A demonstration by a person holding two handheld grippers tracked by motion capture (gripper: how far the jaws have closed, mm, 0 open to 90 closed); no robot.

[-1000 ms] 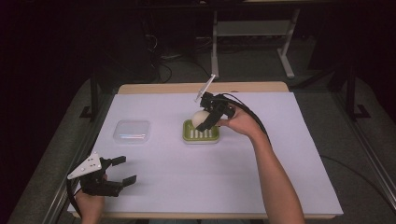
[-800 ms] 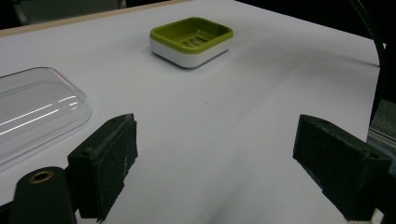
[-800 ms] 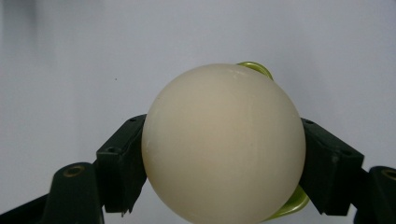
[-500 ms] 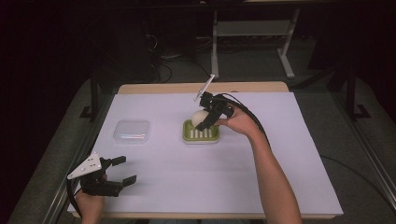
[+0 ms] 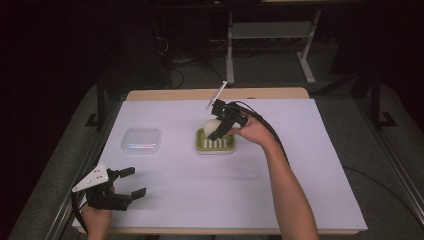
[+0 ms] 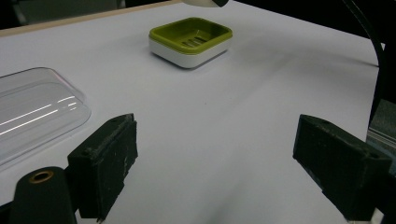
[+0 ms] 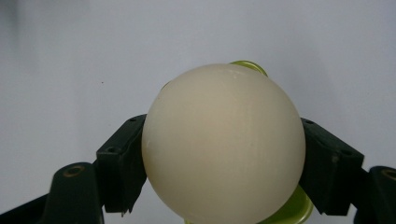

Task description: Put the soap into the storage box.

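Right gripper (image 5: 218,129): held in the person's right hand (image 5: 250,131), poised over the soap dish (image 5: 215,142). Jaws clamped on either side of a cream-white ball (image 5: 212,125); in the right gripper view the ball (image 7: 223,144) sits squarely between the two black jaws, touching both, with a sliver of the green dish (image 7: 289,210) showing behind it above and below. A black cable (image 5: 272,135) trails from the gripper back along the forearm.

Ball: smooth, round, pale cream. Held clear above the soap dish, toward the dish's far-left part; whether it touches the dish cannot be told.

Left gripper (image 5: 129,182): held in the person's left hand (image 5: 97,220), near the table's front edge, well apart from the soap dish and to its near left. Jaws spread wide with nothing between them. Grey three-cornered plate on top. In the left gripper view both jaws stand apart over bare white surface, with the soap dish (image 6: 190,41) ahead.

Soap dish: rectangular, olive-green slotted top on a white base, resting flat near the middle of the table (image 5: 300,180).

Clear plastic lid (image 5: 142,140): rounded rectangle, transparent, lying flat to the left of the soap dish, apart from it.

Table: covered in white sheet, pale wooden edge at the far side beyond the soap dish.
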